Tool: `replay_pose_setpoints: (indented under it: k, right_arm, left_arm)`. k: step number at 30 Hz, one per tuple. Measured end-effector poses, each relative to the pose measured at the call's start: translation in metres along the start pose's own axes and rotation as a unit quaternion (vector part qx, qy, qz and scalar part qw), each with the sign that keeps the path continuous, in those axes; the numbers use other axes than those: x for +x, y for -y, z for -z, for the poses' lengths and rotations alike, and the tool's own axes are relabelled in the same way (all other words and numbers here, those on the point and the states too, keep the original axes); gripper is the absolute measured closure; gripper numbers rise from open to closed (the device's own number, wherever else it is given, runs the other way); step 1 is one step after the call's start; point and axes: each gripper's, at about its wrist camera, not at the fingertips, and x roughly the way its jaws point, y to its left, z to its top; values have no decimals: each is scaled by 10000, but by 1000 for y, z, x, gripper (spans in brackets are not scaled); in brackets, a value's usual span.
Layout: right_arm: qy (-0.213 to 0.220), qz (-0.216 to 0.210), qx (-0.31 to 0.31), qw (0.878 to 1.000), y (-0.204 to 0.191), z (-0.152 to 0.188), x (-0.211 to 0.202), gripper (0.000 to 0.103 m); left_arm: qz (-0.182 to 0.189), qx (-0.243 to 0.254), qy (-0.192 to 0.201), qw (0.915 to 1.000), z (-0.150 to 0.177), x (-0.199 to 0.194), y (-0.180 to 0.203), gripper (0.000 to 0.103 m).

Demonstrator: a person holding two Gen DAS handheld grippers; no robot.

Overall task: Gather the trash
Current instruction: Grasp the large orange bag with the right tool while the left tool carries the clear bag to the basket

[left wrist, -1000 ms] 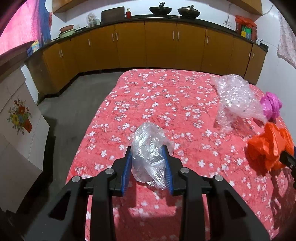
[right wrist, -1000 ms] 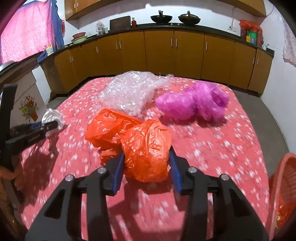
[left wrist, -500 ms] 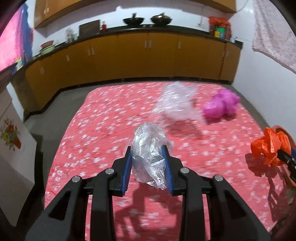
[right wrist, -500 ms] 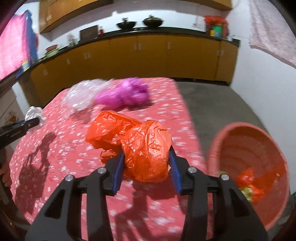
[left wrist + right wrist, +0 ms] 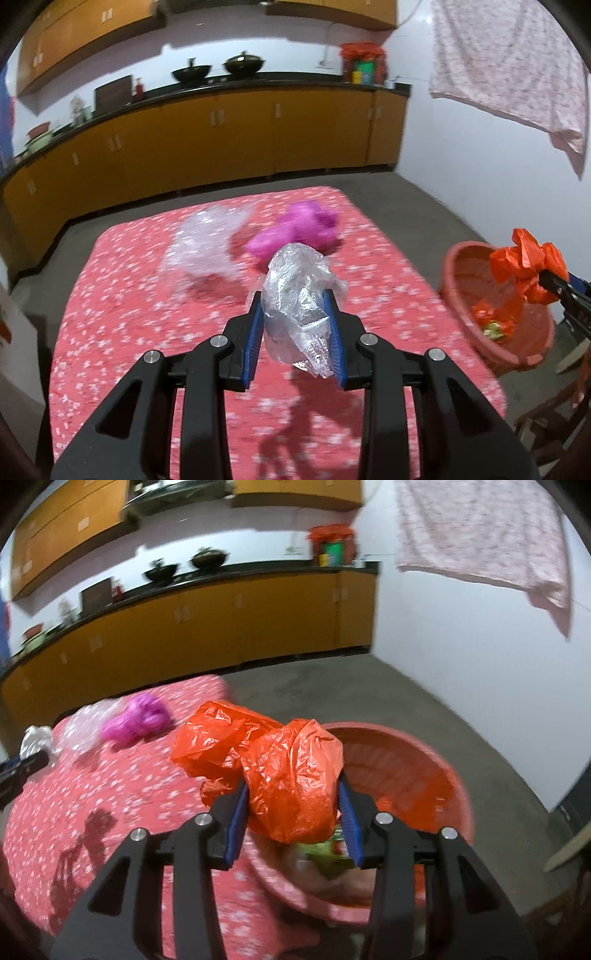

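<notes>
My left gripper (image 5: 295, 325) is shut on a crumpled clear plastic bag (image 5: 301, 295) and holds it above the red flowered tablecloth (image 5: 129, 314). My right gripper (image 5: 291, 808) is shut on a crumpled orange plastic bag (image 5: 288, 775) and holds it over the near rim of the red basket (image 5: 424, 760); the bag also shows in the left wrist view (image 5: 524, 266) above the basket (image 5: 458, 273). A pink bag (image 5: 295, 232) and a sheet of bubble wrap (image 5: 207, 243) lie on the far part of the table.
The basket holds some orange and green scraps (image 5: 491, 321) and stands beyond the table's right edge. Yellow cabinets (image 5: 221, 136) line the back wall. A cloth (image 5: 509, 66) hangs at upper right. A wooden piece (image 5: 569, 849) shows at the right.
Both grippers have swung to the right with their bags. The orange bag has moved from over the table to over the basket's rim. The basket now shows in the left wrist view.
</notes>
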Motion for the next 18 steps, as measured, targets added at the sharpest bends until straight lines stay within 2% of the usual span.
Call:
replay_pose_setpoints:
  k: [7,12,18]
  right_arm:
    - [201,541,526,9969,38,-1,-30,60]
    - [296,792,642,9943,49,1,-37,60]
    - [437,962,584,9927,56,-4,-32,60]
  left_arm:
    - [608,296,105,9977,-5,-14,45,71]
    - [935,660,165,9933,-5,-19,76,71]
    - [1218,768,112,9895,-8,-8,103,71]
